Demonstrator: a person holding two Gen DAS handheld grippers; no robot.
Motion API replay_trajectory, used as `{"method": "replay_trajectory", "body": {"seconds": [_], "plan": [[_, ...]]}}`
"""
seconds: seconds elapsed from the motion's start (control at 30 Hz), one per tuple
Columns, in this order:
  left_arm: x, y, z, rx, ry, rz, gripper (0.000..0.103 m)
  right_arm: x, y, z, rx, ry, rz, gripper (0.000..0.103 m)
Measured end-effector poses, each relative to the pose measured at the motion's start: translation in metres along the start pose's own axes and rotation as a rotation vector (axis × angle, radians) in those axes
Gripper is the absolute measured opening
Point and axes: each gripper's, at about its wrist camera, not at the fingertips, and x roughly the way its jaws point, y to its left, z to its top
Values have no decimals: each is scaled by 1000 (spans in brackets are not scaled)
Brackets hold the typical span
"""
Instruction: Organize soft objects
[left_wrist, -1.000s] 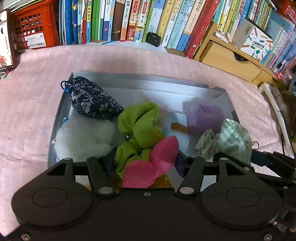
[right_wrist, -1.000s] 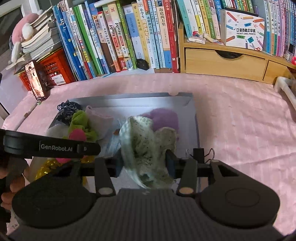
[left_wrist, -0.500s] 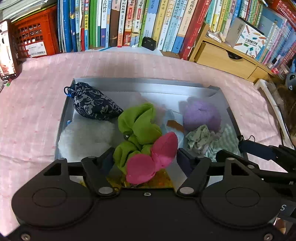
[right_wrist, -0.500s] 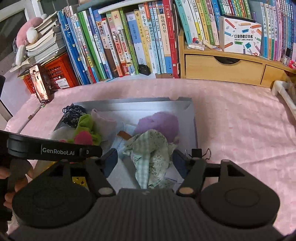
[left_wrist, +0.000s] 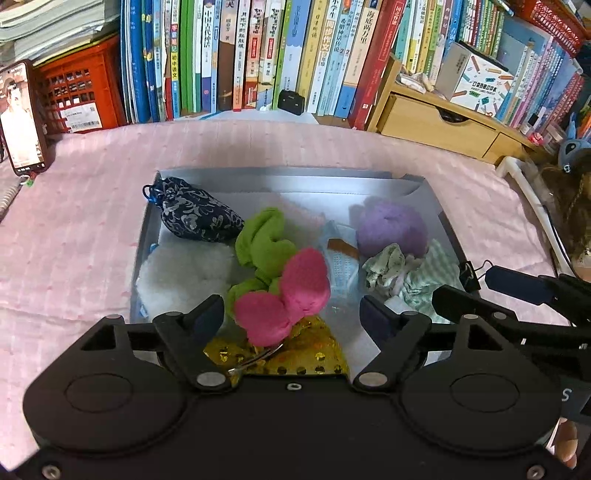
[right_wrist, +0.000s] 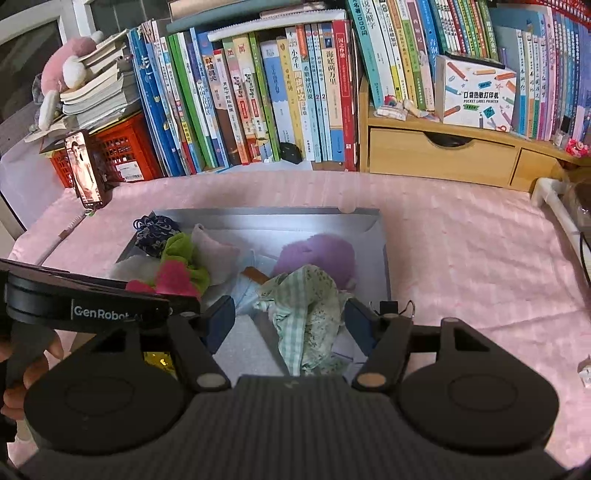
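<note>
A grey tray (left_wrist: 288, 177) on the pink cloth holds several soft things: a navy patterned pouch (left_wrist: 195, 218), a white fluffy pad (left_wrist: 184, 277), a green cloth (left_wrist: 262, 243), a purple pompom (left_wrist: 391, 229) and a gold sequin piece (left_wrist: 295, 354). My left gripper (left_wrist: 291, 317) hangs over the tray's near end with its jaws opening. A pink plush bow (left_wrist: 288, 295) lies between them, clear of both pads. My right gripper (right_wrist: 290, 317) stands open above the tray (right_wrist: 266, 216). A green checked cloth (right_wrist: 306, 314) lies loose between its fingers.
Behind the tray runs a row of upright books (left_wrist: 258, 55), with a red crate (left_wrist: 81, 92) and a propped phone (left_wrist: 22, 118) to the left and a wooden drawer unit (right_wrist: 443, 158) to the right. A white pipe (left_wrist: 532, 199) lies at the far right. A hand (right_wrist: 37, 362) holds the left gripper.
Both grippers have opened and drawn up and back from the tray. The pink bow and the checked cloth, held a second ago, now lie loose in the tray.
</note>
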Motion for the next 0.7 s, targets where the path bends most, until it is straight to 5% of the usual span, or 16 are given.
{"method": "replay_trajectory", "body": {"seconds": [0.7], "plan": [[-68, -12, -44, 122, -197, 2, 87, -58, 12, -24, -33, -161, -32, 91]]}}
